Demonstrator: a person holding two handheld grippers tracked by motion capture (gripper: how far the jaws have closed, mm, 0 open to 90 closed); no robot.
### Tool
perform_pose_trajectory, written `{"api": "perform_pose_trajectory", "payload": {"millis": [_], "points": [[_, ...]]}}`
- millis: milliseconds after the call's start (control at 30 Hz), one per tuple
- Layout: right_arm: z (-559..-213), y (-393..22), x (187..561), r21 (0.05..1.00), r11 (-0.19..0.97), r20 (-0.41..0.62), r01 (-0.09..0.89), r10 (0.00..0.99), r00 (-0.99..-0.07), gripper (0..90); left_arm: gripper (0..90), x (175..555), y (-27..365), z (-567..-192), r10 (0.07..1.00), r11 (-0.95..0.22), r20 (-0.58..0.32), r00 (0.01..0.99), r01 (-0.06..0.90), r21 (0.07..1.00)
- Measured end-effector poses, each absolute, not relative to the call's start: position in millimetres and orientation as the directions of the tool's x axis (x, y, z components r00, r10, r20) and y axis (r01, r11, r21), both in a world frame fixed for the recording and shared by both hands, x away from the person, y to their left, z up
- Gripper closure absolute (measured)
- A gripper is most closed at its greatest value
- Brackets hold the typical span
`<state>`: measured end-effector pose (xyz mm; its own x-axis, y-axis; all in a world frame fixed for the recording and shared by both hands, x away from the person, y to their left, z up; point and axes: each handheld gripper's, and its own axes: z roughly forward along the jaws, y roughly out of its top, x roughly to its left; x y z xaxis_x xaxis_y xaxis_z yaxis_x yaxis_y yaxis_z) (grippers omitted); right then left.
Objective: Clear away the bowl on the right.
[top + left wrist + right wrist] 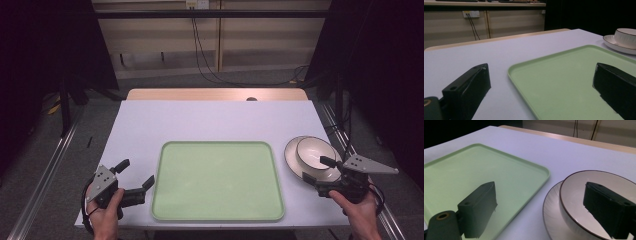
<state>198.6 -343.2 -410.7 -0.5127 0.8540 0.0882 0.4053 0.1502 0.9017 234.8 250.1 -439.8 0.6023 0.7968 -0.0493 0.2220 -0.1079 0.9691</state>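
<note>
One pale green tray [217, 182] with raised rim, middle of white table [210, 120], one cream bowl [316, 151] with dark rim on one plate [292, 155] at right, left gripper [135, 175] and right gripper [317, 170] with fingers wide open, holding nothing

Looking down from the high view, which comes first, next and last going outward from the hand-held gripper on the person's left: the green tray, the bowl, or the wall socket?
From the left hand-held gripper:
1. Green tray, just to its right on the table.
2. Bowl, sitting on a plate past the tray's far right corner.
3. Wall socket, high on the back wall beyond the table.
</note>
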Motion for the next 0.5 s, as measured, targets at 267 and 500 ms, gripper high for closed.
{"api": "perform_pose_trajectory", "payload": {"millis": [267,500], "points": [[-406.8,-365.2,208.0,0.890,0.178,0.042,0.419,0.885,-0.464,16.6,1.4,235.3,250.3,-440.1,0.795,-0.110,-0.048,0.605,0.222,0.969],[-401.9,-379.1,223.8,0.869,0.204,0.013,0.451,0.901,-0.434,18.0,1.4,235.4,249.8,-440.2,0.798,-0.117,-0.042,0.601,0.223,0.968]]}}
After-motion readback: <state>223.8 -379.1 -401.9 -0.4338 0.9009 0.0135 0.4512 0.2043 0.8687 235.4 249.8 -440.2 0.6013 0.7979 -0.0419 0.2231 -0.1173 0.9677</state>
